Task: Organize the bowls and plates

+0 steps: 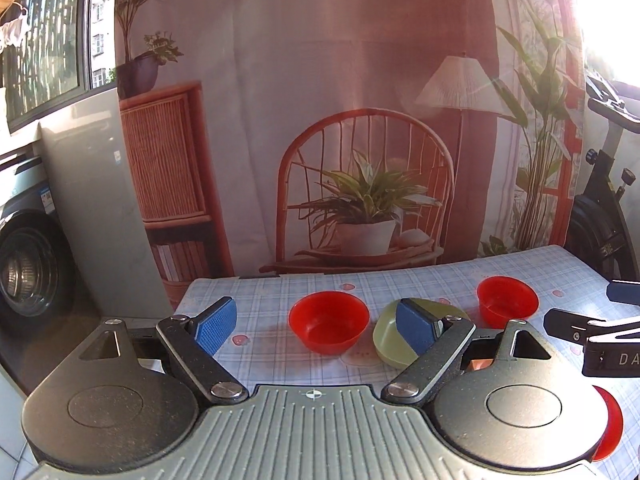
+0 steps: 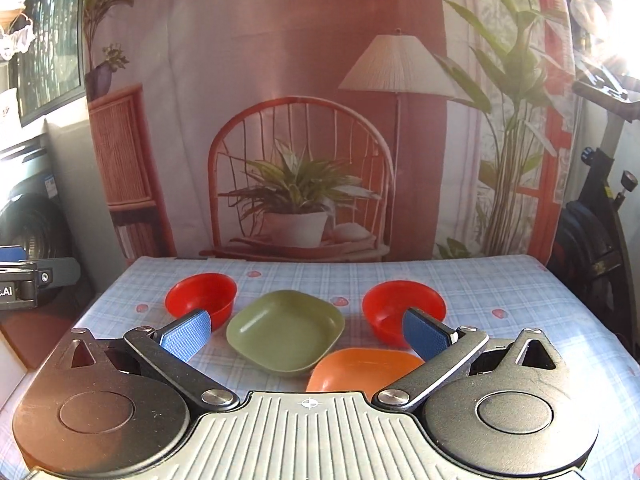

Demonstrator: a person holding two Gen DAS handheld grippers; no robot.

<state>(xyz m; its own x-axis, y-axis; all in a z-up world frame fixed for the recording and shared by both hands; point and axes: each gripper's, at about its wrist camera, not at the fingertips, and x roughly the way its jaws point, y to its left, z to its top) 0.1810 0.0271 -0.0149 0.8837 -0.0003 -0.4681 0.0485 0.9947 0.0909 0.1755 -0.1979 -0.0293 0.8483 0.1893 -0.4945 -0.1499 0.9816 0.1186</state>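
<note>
On the checked tablecloth (image 2: 500, 280) stand two red bowls, a green square plate and an orange plate. In the right wrist view the left red bowl (image 2: 200, 294), green plate (image 2: 286, 326), right red bowl (image 2: 402, 306) and orange plate (image 2: 360, 368) lie ahead of my open, empty right gripper (image 2: 306, 338). In the left wrist view my left gripper (image 1: 316, 330) is open and empty, with a red bowl (image 1: 328, 320) between its fingers' line, the green plate (image 1: 386, 340) behind the right finger, and the other red bowl (image 1: 506, 300) farther right.
A printed backdrop of a chair and plants (image 2: 300, 160) hangs behind the table's far edge. A washing machine (image 1: 24, 272) stands left of the table. An exercise bike (image 2: 600, 220) stands to the right. The right gripper's body (image 1: 592, 332) shows at the left view's right edge.
</note>
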